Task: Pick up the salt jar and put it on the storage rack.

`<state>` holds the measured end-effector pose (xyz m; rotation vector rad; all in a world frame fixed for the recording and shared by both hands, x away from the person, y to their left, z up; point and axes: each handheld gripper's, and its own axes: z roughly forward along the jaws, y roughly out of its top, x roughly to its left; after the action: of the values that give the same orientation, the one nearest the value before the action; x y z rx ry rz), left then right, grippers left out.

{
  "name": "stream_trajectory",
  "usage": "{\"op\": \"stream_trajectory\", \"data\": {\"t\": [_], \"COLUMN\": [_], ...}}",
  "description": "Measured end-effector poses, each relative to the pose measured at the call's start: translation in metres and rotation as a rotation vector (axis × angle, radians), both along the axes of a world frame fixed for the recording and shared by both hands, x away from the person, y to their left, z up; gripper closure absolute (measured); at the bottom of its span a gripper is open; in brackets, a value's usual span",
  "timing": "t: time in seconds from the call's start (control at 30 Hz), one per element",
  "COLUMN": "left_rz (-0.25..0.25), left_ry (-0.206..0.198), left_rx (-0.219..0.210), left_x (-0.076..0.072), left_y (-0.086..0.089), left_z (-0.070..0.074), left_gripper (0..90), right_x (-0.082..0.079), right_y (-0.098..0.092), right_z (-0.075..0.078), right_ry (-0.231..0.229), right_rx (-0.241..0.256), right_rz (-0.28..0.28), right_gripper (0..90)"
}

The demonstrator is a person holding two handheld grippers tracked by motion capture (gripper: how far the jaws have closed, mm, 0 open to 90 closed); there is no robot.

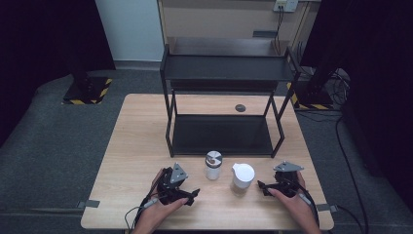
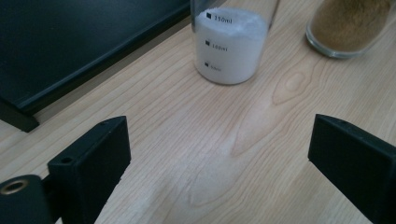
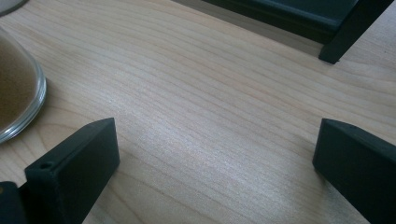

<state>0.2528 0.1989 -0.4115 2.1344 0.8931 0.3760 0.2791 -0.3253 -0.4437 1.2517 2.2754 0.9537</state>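
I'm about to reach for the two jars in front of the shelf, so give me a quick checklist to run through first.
1. Left gripper open, holding nothing: ok.
2. Right gripper open, holding nothing: ok.
3. Jar of white powder upright, clear table before the left jaws: ok.
4. Jar of brown granules upright, white lid on: ok.
5. Jars stand apart from each other: ok.
6. Lids screwed tight: cannot tell.

Light wood desk [image 1: 141,141] w/ black two-tier shelf rack [image 1: 224,73] at back; grey carpet floor [image 1: 48,141], dark curtains [image 1: 44,34] both sides, pale wall [image 1: 129,27].
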Motion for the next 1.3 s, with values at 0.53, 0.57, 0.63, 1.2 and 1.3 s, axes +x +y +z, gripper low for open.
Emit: {"op": "stream_trajectory", "data": {"t": [0.53,0.57,0.63,1.2,1.3], "left_rz": [-0.019,-0.018,-0.018,-0.031,-0.035], "left_ry": [-0.017,-0.017,-0.018,-0.038,-0.043], "left_rx": [0.046,0.046,0.038,0.033,0.03], "left_x": [0.009,0.01,0.012,0.027,0.029], "left_y": [-0.013,-0.014,-0.016,-0.035,-0.036], "left_z": [0.007,0.007,0.007,-0.001,-0.003], "left_gripper": [3.6,3.5,3.4,3.3,3.2], "right_x": [0.0,0.0,0.0,0.0,0.0], "right_y": [0.0,0.0,0.0,0.0,0.0], "right_z": [0.0,0.0,0.0,0.0,0.0], "right_ry": [0.0,0.0,0.0,0.0,0.0], "right_rx": [0.0,0.0,0.0,0.0,0.0], "right_rz": [0.0,0.0,0.0,0.0,0.0], "right_gripper": [1.0,1.0,1.0,1.0,1.0]}}
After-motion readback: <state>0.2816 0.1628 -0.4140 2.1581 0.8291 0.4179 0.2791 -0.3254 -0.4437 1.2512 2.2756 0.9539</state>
